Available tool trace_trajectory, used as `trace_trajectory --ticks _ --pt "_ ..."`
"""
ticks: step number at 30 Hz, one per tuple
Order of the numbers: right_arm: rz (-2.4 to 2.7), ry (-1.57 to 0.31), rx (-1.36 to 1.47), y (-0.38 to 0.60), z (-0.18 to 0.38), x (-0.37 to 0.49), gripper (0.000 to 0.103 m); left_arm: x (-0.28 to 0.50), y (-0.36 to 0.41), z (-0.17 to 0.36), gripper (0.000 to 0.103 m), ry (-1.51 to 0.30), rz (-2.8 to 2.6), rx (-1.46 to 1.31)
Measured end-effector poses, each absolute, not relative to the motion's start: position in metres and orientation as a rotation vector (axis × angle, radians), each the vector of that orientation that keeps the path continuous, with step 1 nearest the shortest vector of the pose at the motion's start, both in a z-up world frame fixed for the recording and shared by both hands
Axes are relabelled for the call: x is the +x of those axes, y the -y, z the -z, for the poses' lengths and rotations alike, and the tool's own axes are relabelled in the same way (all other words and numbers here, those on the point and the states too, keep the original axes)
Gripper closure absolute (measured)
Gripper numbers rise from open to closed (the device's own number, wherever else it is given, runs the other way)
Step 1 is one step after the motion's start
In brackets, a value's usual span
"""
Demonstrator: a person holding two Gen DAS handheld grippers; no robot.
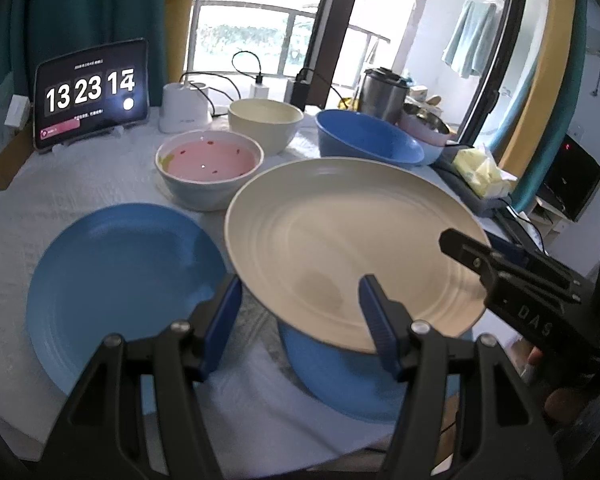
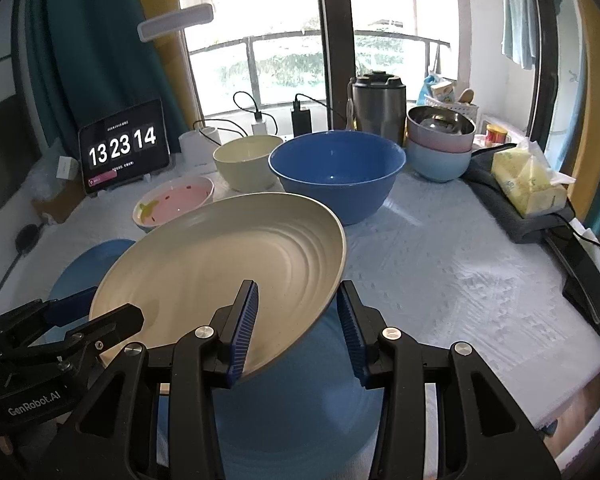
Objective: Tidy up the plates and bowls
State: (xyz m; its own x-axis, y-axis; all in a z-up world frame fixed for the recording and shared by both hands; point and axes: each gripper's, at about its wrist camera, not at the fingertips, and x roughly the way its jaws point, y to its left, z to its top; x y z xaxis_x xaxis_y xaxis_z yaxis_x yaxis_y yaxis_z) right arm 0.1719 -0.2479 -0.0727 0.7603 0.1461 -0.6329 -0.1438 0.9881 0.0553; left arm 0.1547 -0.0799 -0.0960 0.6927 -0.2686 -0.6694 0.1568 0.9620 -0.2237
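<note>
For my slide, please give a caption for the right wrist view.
Two grippers, right and left, lift a tilted cream plate above a blue plate.

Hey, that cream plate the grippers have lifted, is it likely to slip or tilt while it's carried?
The cream plate looks rigid, so it probably won't flex. Its glossy ridged surface may be slippery against the right gripper pads at the rim. It already sits tilted above the blue plate, so an edge-only grip could let it pivot.

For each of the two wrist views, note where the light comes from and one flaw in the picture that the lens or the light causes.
Left wrist view: daylight from the window behind the table, blown out white; straight frames bow, corners go black. Right wrist view: same backlight; the cream plate shows soft shadow, and the window frame curves from fisheye distortion.
</note>
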Motion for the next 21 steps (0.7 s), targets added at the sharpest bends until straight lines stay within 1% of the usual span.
trace_trajectory --ticks 10,21 --pt "-0.152 -0.670 0.004 0.255 0.065 0.146 0.059 0.134 0.086 0.089 0.041 -0.760 0.251 -0.124" --pt "-0.154 -0.702 0.023 0.266 0.079 0.129 0.059 0.125 0.098 0.104 0.041 -0.816 0.253 -0.090"
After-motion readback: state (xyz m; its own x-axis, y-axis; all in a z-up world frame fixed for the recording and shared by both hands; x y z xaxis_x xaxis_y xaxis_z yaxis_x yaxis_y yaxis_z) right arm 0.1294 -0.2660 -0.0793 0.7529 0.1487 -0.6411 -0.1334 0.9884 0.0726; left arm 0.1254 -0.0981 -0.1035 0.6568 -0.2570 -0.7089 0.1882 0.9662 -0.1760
